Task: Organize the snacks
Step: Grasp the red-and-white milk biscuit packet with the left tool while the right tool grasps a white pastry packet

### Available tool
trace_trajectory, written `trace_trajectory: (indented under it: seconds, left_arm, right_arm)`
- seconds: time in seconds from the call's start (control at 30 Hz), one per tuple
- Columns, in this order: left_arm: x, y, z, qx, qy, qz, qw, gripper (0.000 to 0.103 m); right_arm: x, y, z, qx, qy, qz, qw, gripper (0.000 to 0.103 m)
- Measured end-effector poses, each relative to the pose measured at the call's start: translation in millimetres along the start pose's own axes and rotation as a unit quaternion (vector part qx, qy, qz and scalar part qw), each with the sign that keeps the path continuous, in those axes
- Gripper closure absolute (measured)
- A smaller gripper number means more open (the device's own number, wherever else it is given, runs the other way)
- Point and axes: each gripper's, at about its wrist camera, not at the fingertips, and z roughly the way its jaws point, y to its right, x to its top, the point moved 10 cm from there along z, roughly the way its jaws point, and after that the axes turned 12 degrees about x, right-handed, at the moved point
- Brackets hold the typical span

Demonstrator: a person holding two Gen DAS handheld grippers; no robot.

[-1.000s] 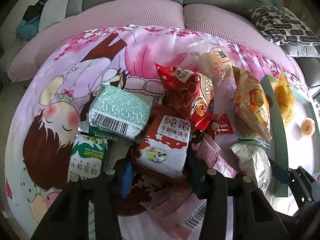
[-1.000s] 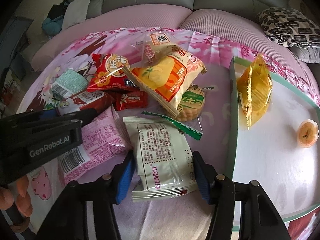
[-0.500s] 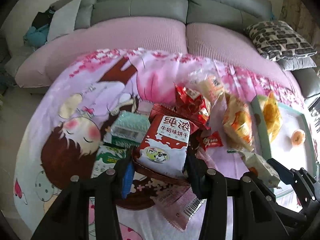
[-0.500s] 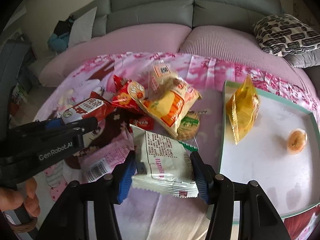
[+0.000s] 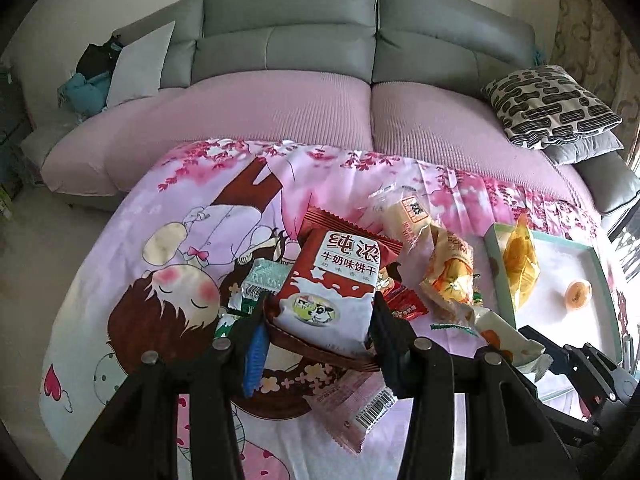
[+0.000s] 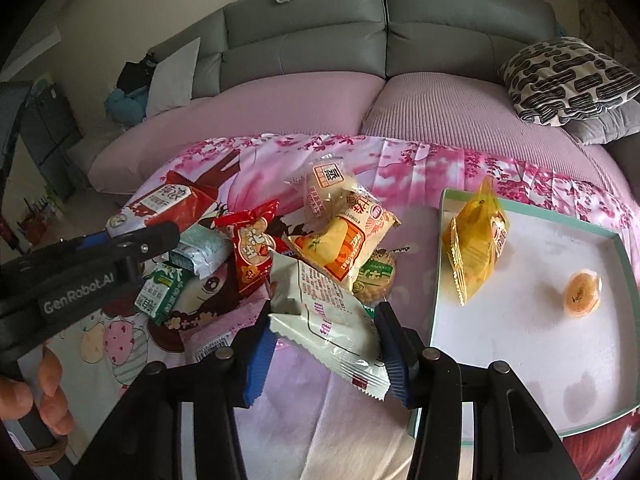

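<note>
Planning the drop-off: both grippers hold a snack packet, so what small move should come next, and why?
Probably carry the right gripper sideways over the tray. It is shut on the white packet, its jaws having just closed further, and the tray's bare floor lies right beside it, already holding a yellow packet and a jelly cup.

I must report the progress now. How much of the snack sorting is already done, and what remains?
Done: only a yellow packet and a small orange jelly cup are in the tray. In hand: the left tongs hold a red milk biscuit pack, and the right tongs hold a white packet; both are lifted. Left: the pile of snacks on the pink cloth.
</note>
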Motion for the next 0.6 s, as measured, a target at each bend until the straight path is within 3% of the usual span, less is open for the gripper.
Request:
trace_trajectory:
  seconds: [0.17, 0.23, 0.27, 0.6]
  left_arm:
    - [1, 3, -4, 0.0, 0.005, 0.003, 1.0, 0.055]
    - [1, 4, -6, 0.0, 0.007, 0.005, 1.0, 0.055]
    - [1, 4, -7, 0.0, 0.008, 0.005, 1.0, 0.055]
    - [3, 9, -13, -0.001, 0.016, 0.01, 0.9998, 0.055]
  right_arm:
    - [4, -1, -6, 0.007, 0.013, 0.001, 1.0, 0.056]
    - [5, 0, -6, 0.013, 0.016, 0.004, 1.0, 0.077]
    - [5, 1, -7, 0.016, 0.017, 0.007, 1.0, 0.08]
    - [6, 9, -11, 0.022, 0.025, 0.025, 0.999, 0.082]
